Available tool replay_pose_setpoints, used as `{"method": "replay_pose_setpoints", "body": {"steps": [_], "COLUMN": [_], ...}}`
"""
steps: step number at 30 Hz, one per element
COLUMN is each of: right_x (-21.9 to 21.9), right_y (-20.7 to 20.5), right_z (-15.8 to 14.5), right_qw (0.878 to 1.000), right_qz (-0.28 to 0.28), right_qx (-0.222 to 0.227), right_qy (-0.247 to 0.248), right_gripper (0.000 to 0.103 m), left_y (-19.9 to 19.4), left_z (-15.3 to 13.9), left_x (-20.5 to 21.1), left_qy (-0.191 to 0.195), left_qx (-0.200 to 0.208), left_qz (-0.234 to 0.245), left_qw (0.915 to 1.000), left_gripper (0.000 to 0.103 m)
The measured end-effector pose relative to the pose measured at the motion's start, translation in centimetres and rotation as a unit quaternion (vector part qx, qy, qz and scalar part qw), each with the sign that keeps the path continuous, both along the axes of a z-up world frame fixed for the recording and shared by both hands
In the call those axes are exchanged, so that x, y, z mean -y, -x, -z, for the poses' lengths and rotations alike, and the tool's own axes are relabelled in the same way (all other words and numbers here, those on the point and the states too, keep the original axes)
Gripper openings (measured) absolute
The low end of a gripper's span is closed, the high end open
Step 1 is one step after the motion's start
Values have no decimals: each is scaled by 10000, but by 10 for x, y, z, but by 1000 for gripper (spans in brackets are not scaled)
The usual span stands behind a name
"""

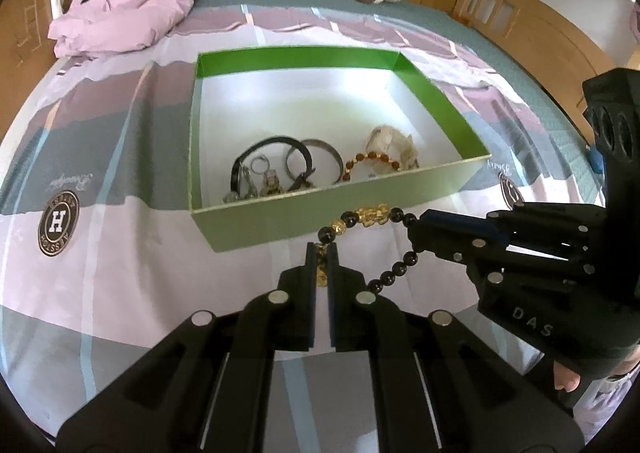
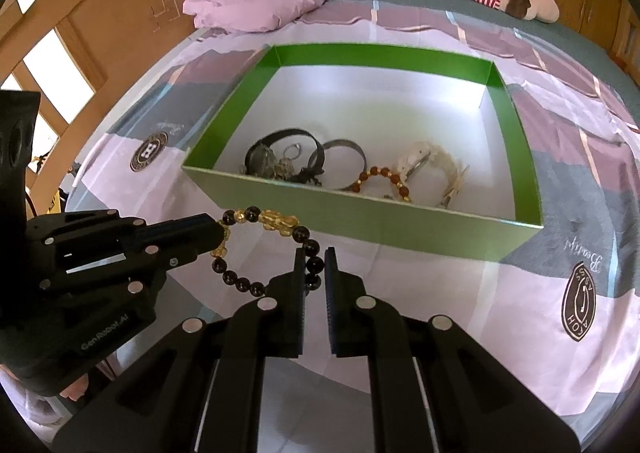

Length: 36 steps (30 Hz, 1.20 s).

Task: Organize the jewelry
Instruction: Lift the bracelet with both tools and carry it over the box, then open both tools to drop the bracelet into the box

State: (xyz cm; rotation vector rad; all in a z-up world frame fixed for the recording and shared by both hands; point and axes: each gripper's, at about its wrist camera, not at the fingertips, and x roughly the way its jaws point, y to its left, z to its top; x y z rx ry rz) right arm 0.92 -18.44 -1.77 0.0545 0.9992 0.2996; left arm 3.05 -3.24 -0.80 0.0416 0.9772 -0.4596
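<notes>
Both grippers pinch bracelet (image 1: 362,213) (green box (image 1: 320,213) wall beyond).

Both grippers matte black plastic, round silver studs on linkages; right gripper (image 1: 416,231) bore "DAS", left gripper (image 2: 220,237) "GenRobot.AI".

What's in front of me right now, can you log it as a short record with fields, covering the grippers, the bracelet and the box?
surface: bed with patchwork sheet
box: green box, open, no lid in view
box contents: bangle, brown bead bracelet, dark strap, small metal pieces, pale item
bracelet: black and gold bracelet, held up in front of the box, outside it
left gripper: shut on the bracelet's gold beads
right gripper: shut on the bracelet's black beads
background: pink cloth, striped plush
</notes>
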Motion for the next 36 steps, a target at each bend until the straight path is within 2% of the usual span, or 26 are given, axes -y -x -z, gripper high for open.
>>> {"method": "replay_pose_setpoints", "body": {"steps": [2, 6, 11, 15, 18, 21, 25, 26, 27, 28, 29, 30, 31, 36], "right_x": [0, 0, 1, 0, 5, 27, 41, 42, 43, 44, 43, 43, 43, 40], "right_y": [1, 6, -1, -18, -38, -64, -62, -57, -51, -46, -43, -38, -36, -36], "right_z": [-7, -34, -58, -70, -69, -51, -43, -46, -50, -52, -52, -51, -50, -32], "right_qw": [9999, 9972, 9931, 9897, 9883, 9912, 9934, 9932, 9921, 9909, 9895, 9865, 9853, 9824], "right_qz": [17, 57, 193, 281, 472, 742, 808, 802, 852, 939, 1022, 1177, 1252, 1486], "right_qx": [139, 737, 1139, 1401, 1450, 1095, 790, 814, 892, 956, 1020, 1132, 1142, 991], "right_qy": [-43, -93, -176, -100, 86, -36, -181, -228, -227, -159, -79, 87, 216, 545], "right_gripper": [9, 9, 9, 9, 9, 9, 9, 15, 40, 58, 86, 90, 90, 102], "left_y": [1, 0, -11, -33, -60, -80, -77, -75, -73, -71, -69, -67, -63, -49], "left_z": [-8, -42, -71, -78, -70, -52, -41, -40, -39, -36, -33, -29, -26, -21], "left_x": [-1, 4, 7, 10, 16, 13, 10, 9, 7, 5, 3, 3, 2, 1], "left_qy": [4, -38, 62, 60, -96, -111, -207, -189, -145, -116, -121, -161, -241, -647], "left_qx": [198, 829, 1197, 1258, 1137, 808, 660, 624, 547, 493, 413, 375, 407, 605], "left_qz": [-36, -21, 12, -15, -67, -153, -151, -171, -237, -334, -436, -490, -579, -849], "left_qw": [9998, 9965, 9928, 9920, 9934, 9965, 9975, 9977, 9981, 9982, 9981, 9980, 9972, 9924], "left_gripper": [4, 4, 2, 2, 2, 2, 2, 2, 3, 11, 21, 49, 72, 91]}}
